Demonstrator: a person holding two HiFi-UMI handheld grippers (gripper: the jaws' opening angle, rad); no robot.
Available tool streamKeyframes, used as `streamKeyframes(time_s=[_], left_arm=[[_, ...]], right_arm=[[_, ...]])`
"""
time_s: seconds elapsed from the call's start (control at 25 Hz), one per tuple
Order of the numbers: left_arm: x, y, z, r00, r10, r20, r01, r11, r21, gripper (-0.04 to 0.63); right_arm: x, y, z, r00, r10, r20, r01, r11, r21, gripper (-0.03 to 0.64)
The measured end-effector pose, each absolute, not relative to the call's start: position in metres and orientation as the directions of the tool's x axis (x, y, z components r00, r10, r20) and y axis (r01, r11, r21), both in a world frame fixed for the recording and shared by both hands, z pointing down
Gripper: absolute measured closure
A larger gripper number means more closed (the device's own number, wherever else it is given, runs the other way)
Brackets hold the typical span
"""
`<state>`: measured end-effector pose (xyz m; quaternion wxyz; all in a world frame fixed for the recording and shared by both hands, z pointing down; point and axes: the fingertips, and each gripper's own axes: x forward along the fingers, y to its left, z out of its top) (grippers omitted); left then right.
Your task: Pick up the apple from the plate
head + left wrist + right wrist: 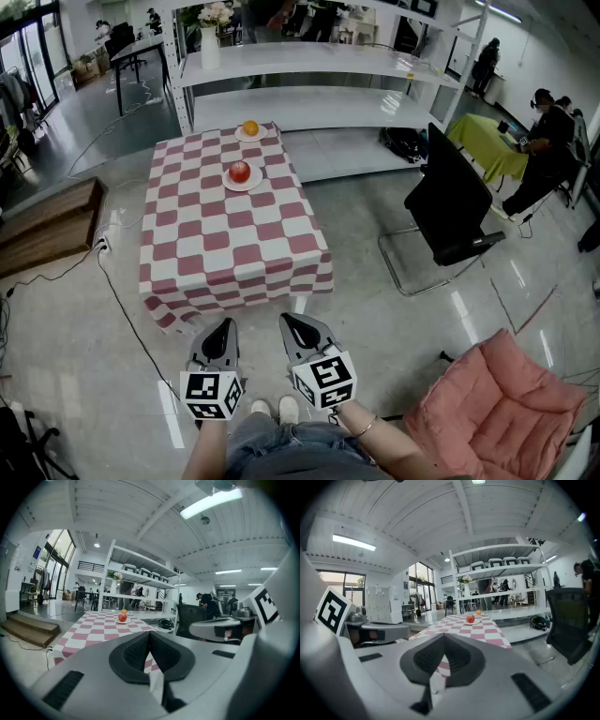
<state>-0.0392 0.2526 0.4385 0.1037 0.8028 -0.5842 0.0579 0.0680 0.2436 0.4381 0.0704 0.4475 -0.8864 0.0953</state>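
Note:
A red apple rests on a white plate near the middle of the table with the red-and-white checked cloth. An orange lies on a second plate at the table's far end. Both grippers hang low before the table's near edge, well short of the apple. My left gripper is shut with nothing in it, and so is my right gripper. The apple shows far off in the left gripper view beyond the jaw tips. In the right gripper view the apple is likewise distant.
A black chair stands right of the table and a pink padded seat at the lower right. White shelving runs behind the table. A wooden step and floor cables lie to the left. People sit at a green table.

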Motion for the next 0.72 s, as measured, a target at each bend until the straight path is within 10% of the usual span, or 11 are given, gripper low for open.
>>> streamKeyframes(time_s=[0.72], left_arm=[[-0.041, 0.25, 0.43, 0.262, -0.948, 0.18, -0.965, -0.251, 0.08, 0.578]], right_arm=[[0.086, 0.237, 0.437, -0.575, -0.793, 0.2, -0.818, 0.56, -0.132, 0.607]])
